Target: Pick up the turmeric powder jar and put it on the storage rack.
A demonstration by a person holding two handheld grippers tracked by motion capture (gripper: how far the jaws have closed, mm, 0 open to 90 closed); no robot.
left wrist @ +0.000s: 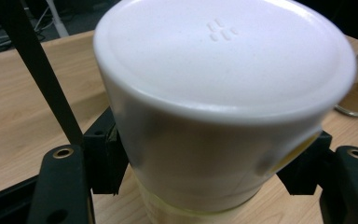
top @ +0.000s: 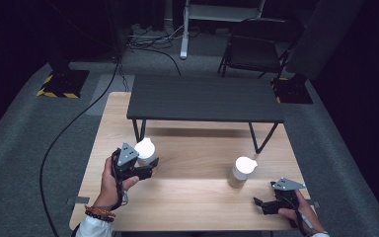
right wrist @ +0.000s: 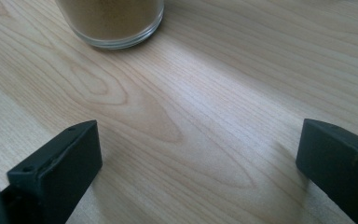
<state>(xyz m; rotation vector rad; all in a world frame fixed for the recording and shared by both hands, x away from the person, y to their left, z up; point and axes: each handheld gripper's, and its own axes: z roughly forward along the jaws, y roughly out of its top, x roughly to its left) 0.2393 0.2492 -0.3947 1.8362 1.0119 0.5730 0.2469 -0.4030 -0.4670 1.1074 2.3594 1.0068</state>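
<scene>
My left gripper (top: 148, 165) is shut on a white-lidded jar (top: 145, 150), held a little above the wooden table (top: 192, 207) at its left side. In the left gripper view the jar's white lid (left wrist: 223, 84) looms large, and both black pads press on the lid's sides. A second jar (top: 241, 172) with a white lid and brown powder stands right of the table's middle; its glass base (right wrist: 114, 23) is at the top of the right gripper view. My right gripper (top: 257, 203) rests low near the table's front right corner, open, with bare wood between its jaws (right wrist: 196, 158).
A low dark bench (top: 205, 98) stands across the far half of the table, its thin black legs reaching down to the wood. A black chair (top: 254, 47) and cables lie on the grey floor beyond. A cable trails off to the left.
</scene>
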